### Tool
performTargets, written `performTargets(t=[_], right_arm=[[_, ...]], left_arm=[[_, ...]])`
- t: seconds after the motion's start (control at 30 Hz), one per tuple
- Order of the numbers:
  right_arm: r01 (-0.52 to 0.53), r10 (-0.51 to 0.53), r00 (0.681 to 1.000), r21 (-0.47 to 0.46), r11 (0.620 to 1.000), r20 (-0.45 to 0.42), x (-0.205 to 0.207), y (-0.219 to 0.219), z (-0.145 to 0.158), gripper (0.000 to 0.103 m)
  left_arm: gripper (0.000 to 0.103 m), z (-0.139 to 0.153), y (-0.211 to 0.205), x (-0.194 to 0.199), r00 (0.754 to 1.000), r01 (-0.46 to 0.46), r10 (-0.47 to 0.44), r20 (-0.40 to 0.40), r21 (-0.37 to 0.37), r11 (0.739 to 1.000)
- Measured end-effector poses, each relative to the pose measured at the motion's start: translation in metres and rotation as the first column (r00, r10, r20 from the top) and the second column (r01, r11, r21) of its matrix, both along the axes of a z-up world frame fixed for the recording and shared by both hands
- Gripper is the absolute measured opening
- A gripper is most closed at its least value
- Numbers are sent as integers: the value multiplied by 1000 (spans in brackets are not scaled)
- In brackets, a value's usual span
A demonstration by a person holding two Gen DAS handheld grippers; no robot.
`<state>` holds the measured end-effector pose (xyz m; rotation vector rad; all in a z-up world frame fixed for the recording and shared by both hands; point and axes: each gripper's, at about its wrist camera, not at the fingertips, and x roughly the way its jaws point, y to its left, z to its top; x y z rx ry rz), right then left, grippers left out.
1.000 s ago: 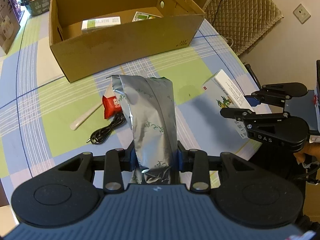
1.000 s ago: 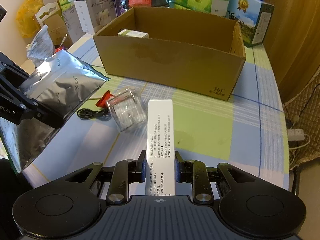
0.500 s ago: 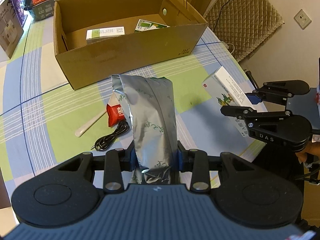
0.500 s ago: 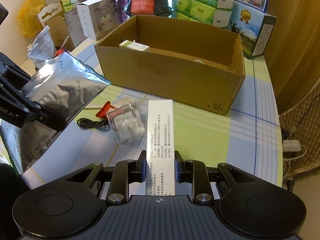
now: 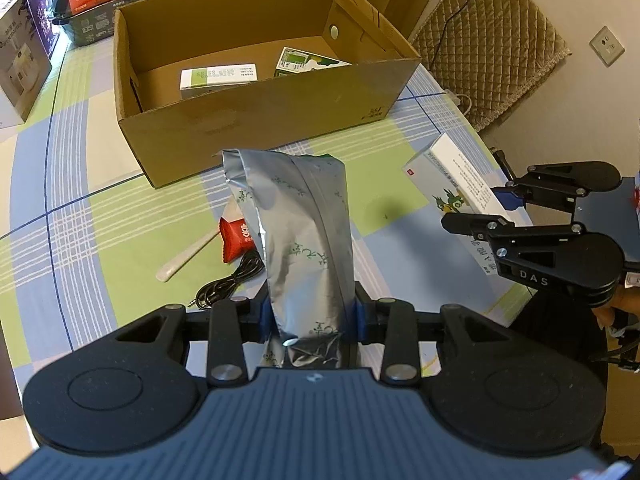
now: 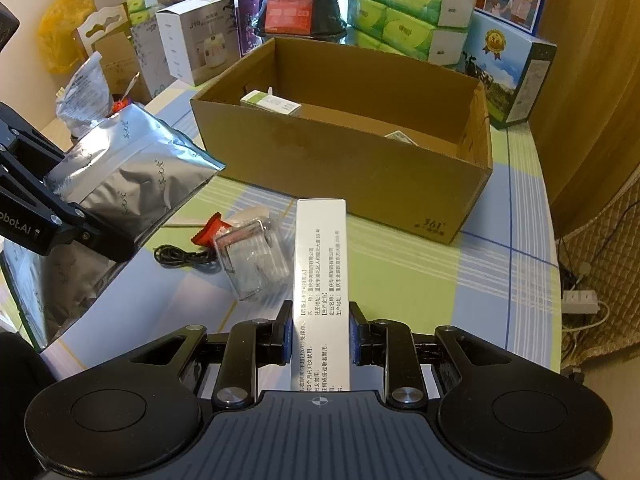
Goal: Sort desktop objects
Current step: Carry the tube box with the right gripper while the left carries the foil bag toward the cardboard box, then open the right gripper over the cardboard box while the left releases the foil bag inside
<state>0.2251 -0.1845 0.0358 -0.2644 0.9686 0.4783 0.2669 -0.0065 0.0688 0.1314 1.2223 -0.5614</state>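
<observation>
Nearing cardboard box (image 5: 260, 120), both loads raised

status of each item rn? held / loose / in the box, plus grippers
left gripper: shut on silver foil pouch
silver foil pouch: held, lifted off the table
right gripper: shut on white medicine box
white medicine box: held
cardboard box: open-topped, two small cartons inside
red sachet: loose on table
black cable: loose, coiled
clear plastic case: loose on table
white spoon: loose on table
</observation>
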Motion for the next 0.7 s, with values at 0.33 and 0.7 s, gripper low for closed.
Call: performTargets(t=[0.33,0.7], right_arm=[[-6,6,1000,-6,1000,12,8,2,5,23],[-20,21,998,-20,1000,55,37,8,28,23]], left_arm=[[32,5,5,11,1000,-20,20,8,-2,1000],[32,15,10,41,999,-41,40,35,21,999]])
